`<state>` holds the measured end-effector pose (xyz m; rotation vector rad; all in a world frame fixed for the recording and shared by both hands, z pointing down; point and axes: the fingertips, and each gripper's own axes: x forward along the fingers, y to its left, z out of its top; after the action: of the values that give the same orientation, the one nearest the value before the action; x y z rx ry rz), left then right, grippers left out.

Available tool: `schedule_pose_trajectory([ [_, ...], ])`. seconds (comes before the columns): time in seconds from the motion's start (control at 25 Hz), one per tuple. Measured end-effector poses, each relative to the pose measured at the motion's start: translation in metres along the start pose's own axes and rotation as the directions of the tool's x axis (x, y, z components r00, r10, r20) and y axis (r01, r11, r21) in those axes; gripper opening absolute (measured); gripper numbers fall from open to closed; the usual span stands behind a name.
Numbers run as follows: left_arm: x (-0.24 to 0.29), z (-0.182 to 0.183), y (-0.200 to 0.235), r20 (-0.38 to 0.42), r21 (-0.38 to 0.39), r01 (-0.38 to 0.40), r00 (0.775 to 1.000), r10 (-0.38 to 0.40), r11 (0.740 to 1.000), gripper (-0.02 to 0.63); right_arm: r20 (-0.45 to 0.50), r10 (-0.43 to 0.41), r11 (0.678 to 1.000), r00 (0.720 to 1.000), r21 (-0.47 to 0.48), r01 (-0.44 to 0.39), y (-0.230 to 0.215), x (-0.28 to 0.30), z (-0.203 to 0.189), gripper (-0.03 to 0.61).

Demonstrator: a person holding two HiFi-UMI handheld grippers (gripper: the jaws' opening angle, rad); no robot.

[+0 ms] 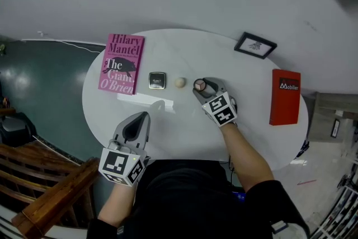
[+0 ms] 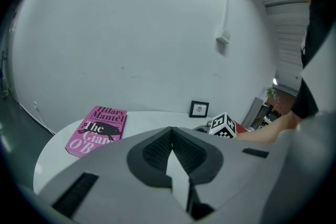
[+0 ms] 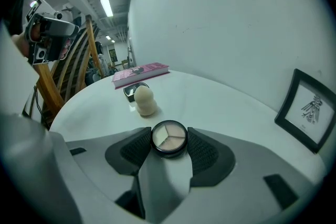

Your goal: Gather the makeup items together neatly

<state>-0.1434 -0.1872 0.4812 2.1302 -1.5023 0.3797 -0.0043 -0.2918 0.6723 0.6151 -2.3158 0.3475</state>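
A round three-shade makeup compact sits between the jaws of my right gripper, which is shut on it just above the white round table. Left of it stands a beige makeup sponge, then a small square dark compact. The three form a short row near the table's middle. My left gripper hovers at the table's front left edge, shut and holding nothing.
A pink paperback lies at the table's left. A black picture frame stands at the back right, and a red book lies at the right. A wooden railing is below left.
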Motion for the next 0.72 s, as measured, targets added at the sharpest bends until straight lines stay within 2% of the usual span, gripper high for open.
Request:
schedule_pose_trajectory([
  [0.24,-0.007,0.004,-0.002,0.021,-0.011,-0.004,1.0,0.004,1.0,0.009,0.004,-0.005,1.0,1.0,0.0,0.005,-0.002,0.0,0.0,0.216],
  [0.52,-0.021,0.014,-0.003,0.074,-0.011,0.009,0.997,-0.008,1.0,0.009,0.119,-0.007,0.998,0.993,0.063,0.0,0.001,-0.032,0.022,0.216],
  [0.72,-0.033,0.029,-0.009,0.128,0.009,0.05,0.991,-0.05,0.999,0.009,0.168,-0.054,0.994,0.984,0.105,0.036,0.01,-0.07,0.03,0.216],
])
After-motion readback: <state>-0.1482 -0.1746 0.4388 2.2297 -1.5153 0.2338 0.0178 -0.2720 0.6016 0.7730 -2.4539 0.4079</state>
